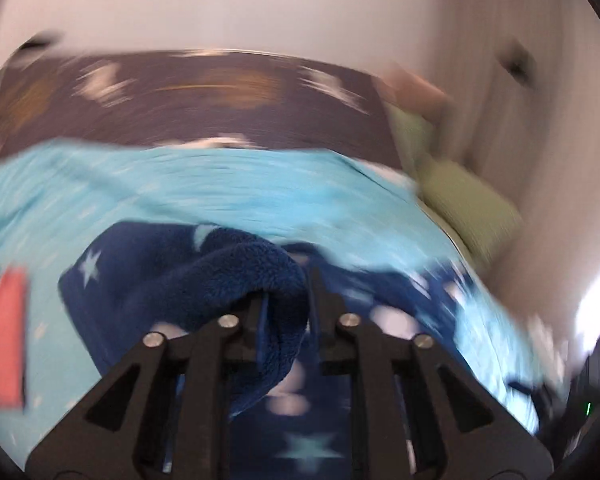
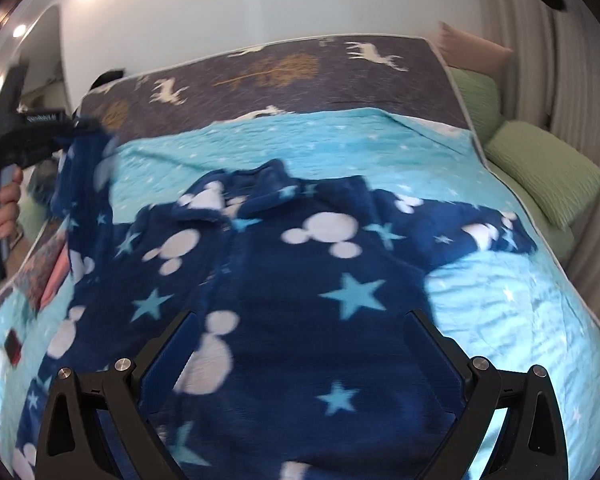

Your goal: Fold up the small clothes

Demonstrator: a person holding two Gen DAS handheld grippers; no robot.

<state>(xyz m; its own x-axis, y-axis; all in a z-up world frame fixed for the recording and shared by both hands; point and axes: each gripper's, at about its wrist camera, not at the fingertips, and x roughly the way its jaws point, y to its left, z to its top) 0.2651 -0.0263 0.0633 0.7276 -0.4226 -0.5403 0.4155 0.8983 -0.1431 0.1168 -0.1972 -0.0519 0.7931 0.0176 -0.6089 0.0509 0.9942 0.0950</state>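
A navy fleece garment (image 2: 300, 264) with white mouse-head shapes and pale blue stars lies spread on a light blue bedspread (image 2: 500, 300). In the left wrist view my left gripper (image 1: 286, 292) is shut on a fold of that fleece (image 1: 236, 264), which bunches up between the black fingers. The right wrist view shows the left gripper (image 2: 66, 130) at the far left, held by a hand (image 2: 4, 200), lifting the garment's left sleeve off the bed. My right gripper (image 2: 300, 316) hovers open over the lower body of the garment, nothing between its fingers.
A dark blanket with white deer (image 2: 300, 76) covers the far part of the bed. Green pillows (image 2: 548, 168) lie along the right edge by a curtain. A pink-red flat item (image 2: 56, 280) and a patterned one lie at the bed's left edge. White wall behind.
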